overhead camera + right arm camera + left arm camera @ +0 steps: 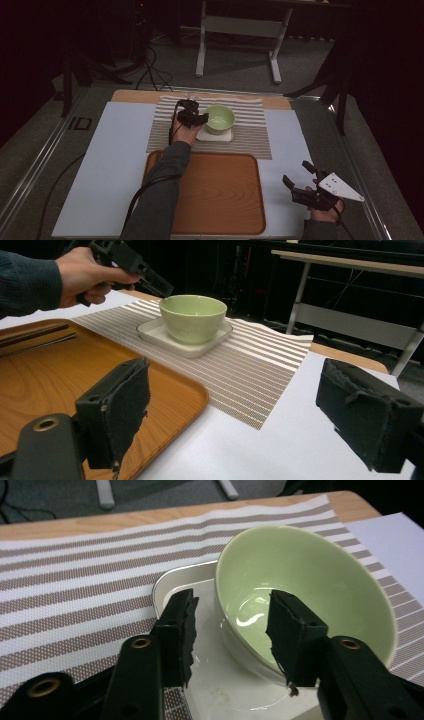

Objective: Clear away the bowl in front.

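While your left gripper (230,630) straddles the green bowl's (305,585) near rim, its fingers (177,630) sit half open, one inside, one outside, not pinching. That bowl sits on a white dish (214,135) near the tabletop's far edge. Your right gripper (300,181) hangs wide open, empty, by the right edge with free room around.

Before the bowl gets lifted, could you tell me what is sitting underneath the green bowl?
The green bowl stands on a white square plate, which lies on the striped placemat. The plate's surface right under the bowl's foot is covered, so whether anything lies there cannot be told.
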Motion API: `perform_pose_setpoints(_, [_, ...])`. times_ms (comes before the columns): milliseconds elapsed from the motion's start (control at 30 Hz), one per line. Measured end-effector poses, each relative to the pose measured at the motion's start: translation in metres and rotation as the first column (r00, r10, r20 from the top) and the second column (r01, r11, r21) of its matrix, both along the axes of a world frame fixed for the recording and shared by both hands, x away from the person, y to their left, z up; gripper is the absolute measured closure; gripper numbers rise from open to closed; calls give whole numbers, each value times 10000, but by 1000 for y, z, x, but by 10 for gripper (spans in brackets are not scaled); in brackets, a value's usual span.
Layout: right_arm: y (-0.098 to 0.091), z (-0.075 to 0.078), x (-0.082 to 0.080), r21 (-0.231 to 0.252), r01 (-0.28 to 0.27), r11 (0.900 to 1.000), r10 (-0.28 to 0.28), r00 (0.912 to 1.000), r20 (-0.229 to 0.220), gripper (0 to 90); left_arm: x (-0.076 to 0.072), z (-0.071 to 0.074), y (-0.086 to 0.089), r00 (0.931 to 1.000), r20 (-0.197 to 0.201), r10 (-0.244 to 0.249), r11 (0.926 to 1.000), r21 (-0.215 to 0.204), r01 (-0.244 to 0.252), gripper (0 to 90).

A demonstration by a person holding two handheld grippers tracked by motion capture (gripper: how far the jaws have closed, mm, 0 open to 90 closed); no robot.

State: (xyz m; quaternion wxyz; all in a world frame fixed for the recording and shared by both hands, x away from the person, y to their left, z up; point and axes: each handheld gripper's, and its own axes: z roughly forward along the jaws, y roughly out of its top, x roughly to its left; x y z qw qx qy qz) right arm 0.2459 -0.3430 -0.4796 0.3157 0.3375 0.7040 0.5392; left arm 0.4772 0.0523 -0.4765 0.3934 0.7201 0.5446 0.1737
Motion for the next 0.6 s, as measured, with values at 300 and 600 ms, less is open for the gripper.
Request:
perform_pose_setpoints(300, [-1,0,0,63,15,10000,-15,10000,20,135,13,-12,-12,9961,-867,143,9997,188,-127,667])
perform_pose_setpoints(600, [-2,1,0,139,30,9999,-31,10000,23,135,25,-18,-23,9864,-1506,657,9971,475,-591,727])
